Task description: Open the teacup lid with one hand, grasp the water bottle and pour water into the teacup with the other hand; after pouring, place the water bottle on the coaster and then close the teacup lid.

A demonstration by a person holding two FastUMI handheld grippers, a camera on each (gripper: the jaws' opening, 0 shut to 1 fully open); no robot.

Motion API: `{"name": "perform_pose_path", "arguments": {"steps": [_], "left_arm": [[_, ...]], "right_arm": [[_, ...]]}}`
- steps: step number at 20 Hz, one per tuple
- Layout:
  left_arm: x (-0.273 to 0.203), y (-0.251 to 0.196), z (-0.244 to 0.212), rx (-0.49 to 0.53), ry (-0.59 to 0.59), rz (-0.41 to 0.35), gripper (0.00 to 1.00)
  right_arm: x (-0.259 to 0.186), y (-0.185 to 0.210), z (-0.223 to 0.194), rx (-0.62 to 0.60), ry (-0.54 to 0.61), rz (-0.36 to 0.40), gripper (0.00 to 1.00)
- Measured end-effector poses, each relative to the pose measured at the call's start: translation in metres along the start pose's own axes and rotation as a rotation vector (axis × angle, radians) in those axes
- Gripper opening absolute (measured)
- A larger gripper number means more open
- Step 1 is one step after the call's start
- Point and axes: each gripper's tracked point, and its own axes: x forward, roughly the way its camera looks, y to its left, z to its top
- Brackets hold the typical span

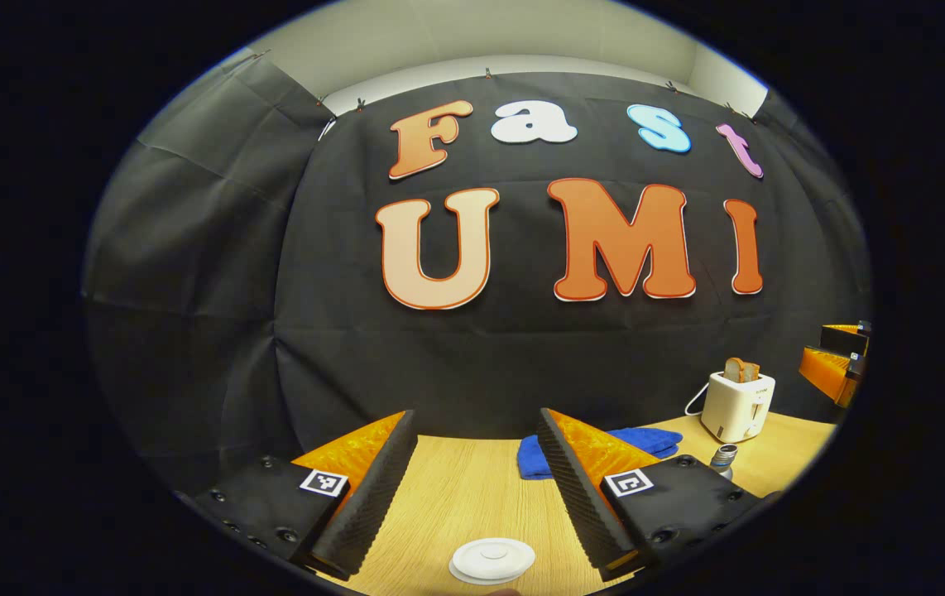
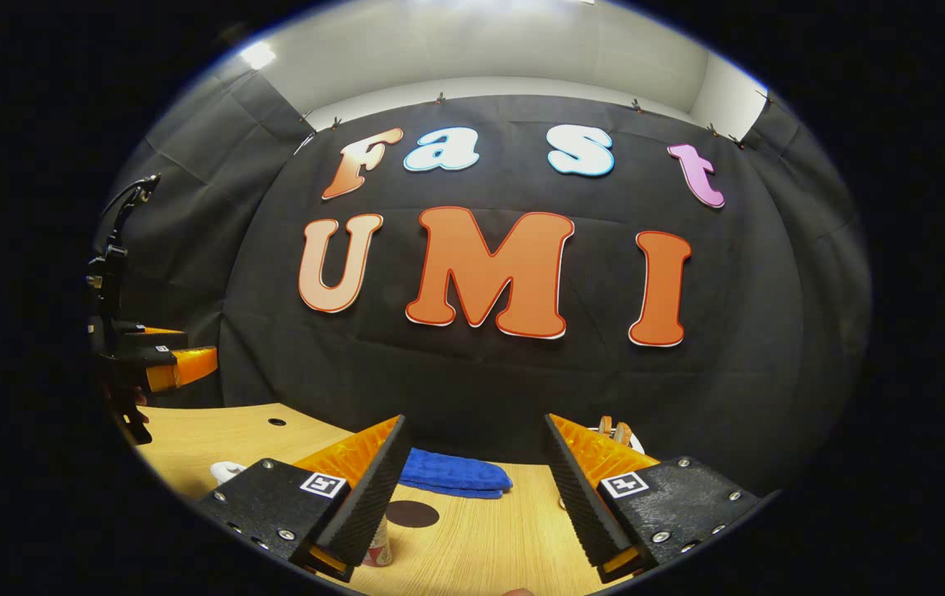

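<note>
Here both grippers, left gripper [image 1: 477,451] and right gripper [image 2: 472,455], hang wide apart, holding nothing

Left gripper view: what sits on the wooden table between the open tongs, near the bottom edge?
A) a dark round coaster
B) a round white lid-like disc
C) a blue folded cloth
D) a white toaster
B: the round white lid-like disc lies on the wooden table between the open left tongs; the blue folded cloth and the white toaster sit farther back to the right.
</note>
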Motion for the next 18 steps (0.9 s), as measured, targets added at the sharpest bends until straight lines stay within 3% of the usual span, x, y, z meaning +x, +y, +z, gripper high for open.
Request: {"name": "perform_pose_path", "arguments": {"steps": [10,18], "left_arm": [[0.0,0.002,-0.055,0.032,0.117,-0.005,0.97],[0.0,-0.011,-0.114,0.061,0.249,-0.064,0.97]], "right_arm": [[-0.009,0.024,-0.048,0.028,0.094,0.075,0.96],[-0.018,0.053,-0.085,0.054,0.17,0.158,0.96]]}}
